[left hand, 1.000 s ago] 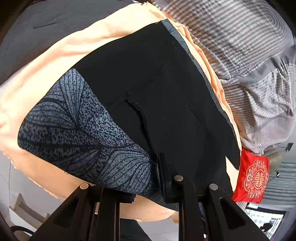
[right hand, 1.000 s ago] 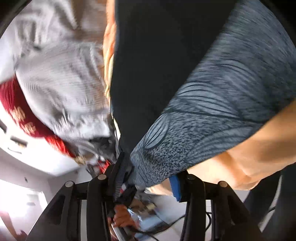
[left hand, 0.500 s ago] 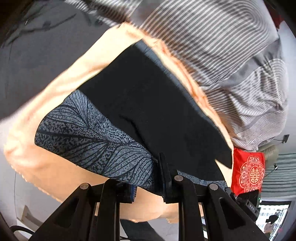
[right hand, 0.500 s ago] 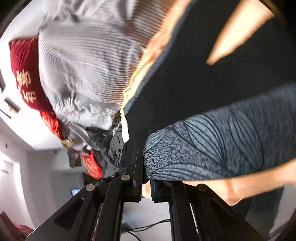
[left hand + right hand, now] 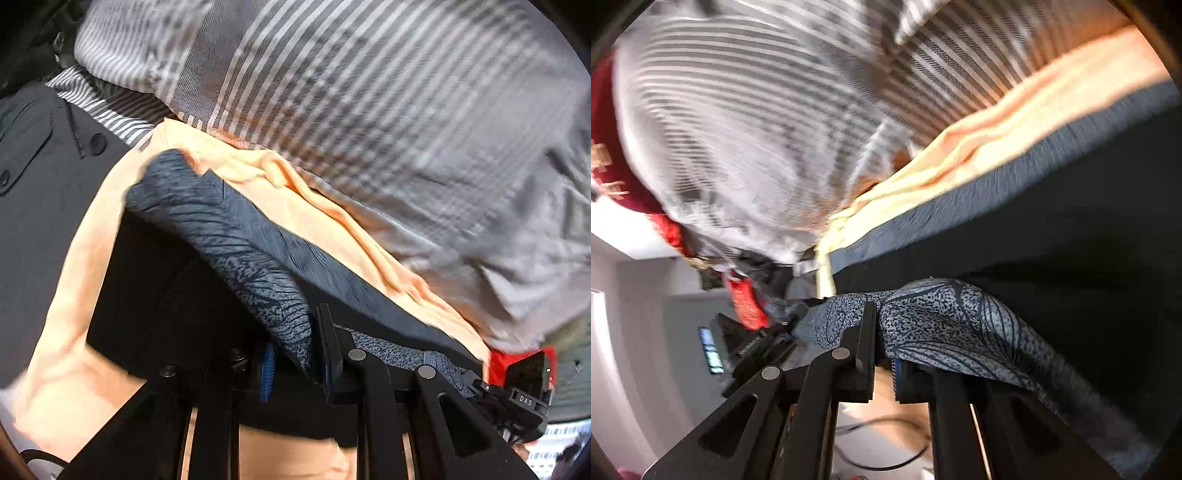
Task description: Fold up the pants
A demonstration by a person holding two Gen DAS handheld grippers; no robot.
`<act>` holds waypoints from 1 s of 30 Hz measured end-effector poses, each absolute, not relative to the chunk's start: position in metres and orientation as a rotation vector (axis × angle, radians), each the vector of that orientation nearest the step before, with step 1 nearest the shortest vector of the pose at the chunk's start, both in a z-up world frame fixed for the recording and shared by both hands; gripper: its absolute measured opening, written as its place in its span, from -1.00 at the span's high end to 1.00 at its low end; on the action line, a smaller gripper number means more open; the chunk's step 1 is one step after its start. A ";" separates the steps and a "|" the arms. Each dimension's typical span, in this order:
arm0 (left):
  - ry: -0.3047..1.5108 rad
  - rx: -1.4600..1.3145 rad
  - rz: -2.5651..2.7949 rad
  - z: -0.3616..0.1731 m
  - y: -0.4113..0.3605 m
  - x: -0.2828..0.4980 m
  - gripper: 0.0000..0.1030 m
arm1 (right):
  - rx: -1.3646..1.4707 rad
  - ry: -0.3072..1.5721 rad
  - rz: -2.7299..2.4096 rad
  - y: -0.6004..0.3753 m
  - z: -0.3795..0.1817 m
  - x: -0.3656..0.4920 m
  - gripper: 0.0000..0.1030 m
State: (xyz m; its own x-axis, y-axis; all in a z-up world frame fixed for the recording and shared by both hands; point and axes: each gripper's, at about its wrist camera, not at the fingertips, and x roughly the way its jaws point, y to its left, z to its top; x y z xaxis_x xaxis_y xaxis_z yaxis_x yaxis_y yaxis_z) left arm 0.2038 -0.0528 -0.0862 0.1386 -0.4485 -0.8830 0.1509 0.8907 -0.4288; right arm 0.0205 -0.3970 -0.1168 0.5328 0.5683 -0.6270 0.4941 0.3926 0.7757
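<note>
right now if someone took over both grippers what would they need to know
Left gripper: shut on the patterned end of the pants.
Right gripper: shut on the same patterned end, further along.
Pants lie on the orange sheet, with the striped bedding behind.
Done: both corners gripped, patterned end lifted and carried over the black part.
Left: lay it down, line up the edges, let go, smooth.

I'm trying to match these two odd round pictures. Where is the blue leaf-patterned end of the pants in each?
Left wrist view: leaf-patterned end runs from centre down into the claw.
Right wrist view: leaf-patterned end at lower centre, draped over the claw.
Shared landmark: peach blanket.
</note>
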 end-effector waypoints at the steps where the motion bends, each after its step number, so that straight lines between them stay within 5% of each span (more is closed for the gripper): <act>1: 1.366 -0.245 -0.422 -0.092 -0.059 0.210 0.58 | 1.218 1.114 0.052 -0.402 -0.129 0.032 0.83; 3: 1.372 -0.207 -0.363 -0.110 -0.067 0.226 0.51 | 1.210 1.179 0.036 -0.410 -0.159 0.051 0.80; 5: 1.379 -0.195 -0.283 -0.125 -0.068 0.238 -0.08 | 1.185 1.234 0.022 -0.413 -0.183 0.064 0.80; 13: 1.327 -0.012 -0.214 -0.092 -0.073 0.235 -0.09 | 1.111 1.285 0.025 -0.410 -0.172 0.078 0.67; 14: 1.326 0.026 -0.232 -0.089 -0.079 0.230 -0.09 | 1.091 1.269 0.032 -0.408 -0.162 0.077 0.58; 16: 1.348 0.110 -0.297 -0.092 -0.099 0.216 -0.09 | 1.055 1.220 0.027 -0.404 -0.141 0.070 -0.41; 17: 1.361 0.143 -0.324 -0.097 -0.109 0.210 -0.09 | 1.037 1.168 0.040 -0.401 -0.127 0.064 -0.51; 21: 1.411 0.226 -0.369 -0.130 -0.151 0.188 -0.09 | 0.963 1.168 0.120 -0.386 -0.113 0.055 -0.47; 24: 1.376 0.290 -0.316 -0.145 -0.171 0.187 -0.32 | 0.928 1.307 0.079 -0.384 -0.148 0.052 -0.41; 27: 1.370 0.316 -0.272 -0.146 -0.182 0.194 -0.42 | 0.910 1.357 -0.035 -0.404 -0.170 0.045 0.31; 30: 1.362 0.352 -0.308 -0.132 -0.191 0.188 -0.42 | 1.024 1.226 -0.063 -0.426 -0.146 0.024 0.17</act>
State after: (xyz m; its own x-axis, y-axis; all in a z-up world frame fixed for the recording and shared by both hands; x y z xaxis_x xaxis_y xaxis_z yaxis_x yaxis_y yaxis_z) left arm 0.1878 -0.1915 -0.1316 0.1823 -0.0107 -0.9832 0.4132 0.9082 0.0667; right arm 0.0244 -0.4258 -0.1460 0.3941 0.4657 -0.7923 0.5444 0.5763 0.6095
